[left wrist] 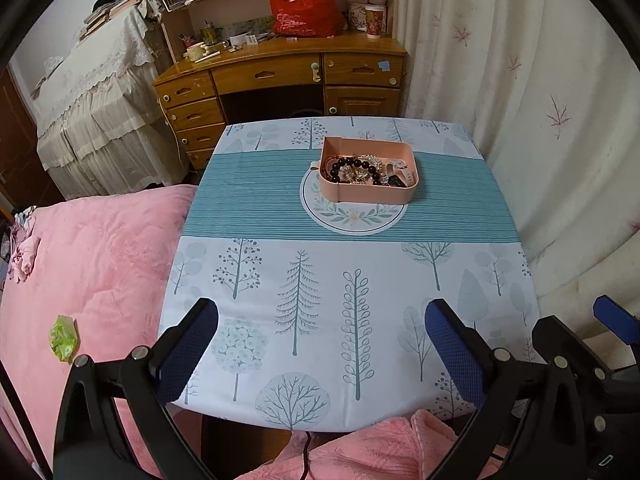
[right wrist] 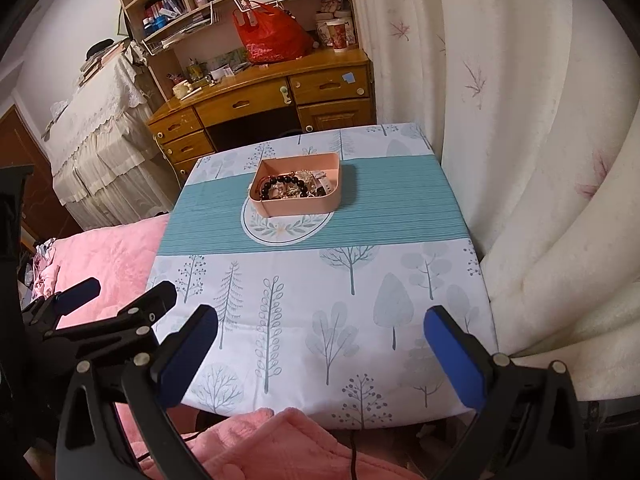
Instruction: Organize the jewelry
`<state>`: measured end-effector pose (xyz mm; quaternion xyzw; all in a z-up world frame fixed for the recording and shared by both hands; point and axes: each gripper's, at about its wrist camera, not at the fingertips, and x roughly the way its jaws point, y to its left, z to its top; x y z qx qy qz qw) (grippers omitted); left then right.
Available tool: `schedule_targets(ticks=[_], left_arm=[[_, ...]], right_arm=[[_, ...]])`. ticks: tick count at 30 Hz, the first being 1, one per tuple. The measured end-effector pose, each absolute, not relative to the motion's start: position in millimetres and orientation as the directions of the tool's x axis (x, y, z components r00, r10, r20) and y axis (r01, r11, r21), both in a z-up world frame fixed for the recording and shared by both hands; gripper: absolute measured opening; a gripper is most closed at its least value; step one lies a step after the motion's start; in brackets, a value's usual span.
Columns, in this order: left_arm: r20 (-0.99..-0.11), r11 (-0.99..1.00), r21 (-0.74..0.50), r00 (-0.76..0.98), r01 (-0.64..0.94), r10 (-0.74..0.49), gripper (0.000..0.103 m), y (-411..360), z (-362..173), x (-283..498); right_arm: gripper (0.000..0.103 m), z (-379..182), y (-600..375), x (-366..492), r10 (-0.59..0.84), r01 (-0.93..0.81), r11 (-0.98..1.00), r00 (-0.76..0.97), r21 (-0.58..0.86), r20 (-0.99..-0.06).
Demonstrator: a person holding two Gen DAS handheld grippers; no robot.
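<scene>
A pink tray (left wrist: 372,194) sits on the table's teal stripe (left wrist: 248,208), over a round leaf emblem. It holds a black bead bracelet (left wrist: 354,166), gold-toned pieces and a pale watch strap (left wrist: 402,170). The tray also shows in the right wrist view (right wrist: 296,205), with the bracelet (right wrist: 286,181) in it. My left gripper (left wrist: 322,344) is open and empty above the table's near edge. My right gripper (right wrist: 320,346) is open and empty, also at the near edge. The left gripper's fingers (right wrist: 80,292) show at the left of the right wrist view.
A pink blanket (left wrist: 88,264) covers the bed to the left, with a green wrapper (left wrist: 62,338) on it. A cream curtain (left wrist: 540,128) hangs at the right. A wooden desk (left wrist: 280,76) with a red bag (left wrist: 304,8) stands behind the table.
</scene>
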<state>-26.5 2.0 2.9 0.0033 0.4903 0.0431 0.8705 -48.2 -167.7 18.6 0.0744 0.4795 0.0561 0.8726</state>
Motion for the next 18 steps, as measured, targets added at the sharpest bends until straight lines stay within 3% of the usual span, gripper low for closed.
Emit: schedule_targets(ticks=[18], left_arm=[[-0.860,0.997,0.038,0.506,-0.072,0.069,0.102,-0.4,-0.8,-21.3]], right_arm=[[0.103,16.1,-168.5,-44.7,0.168,-0.025,0.983,0.524,0.182,-0.835]])
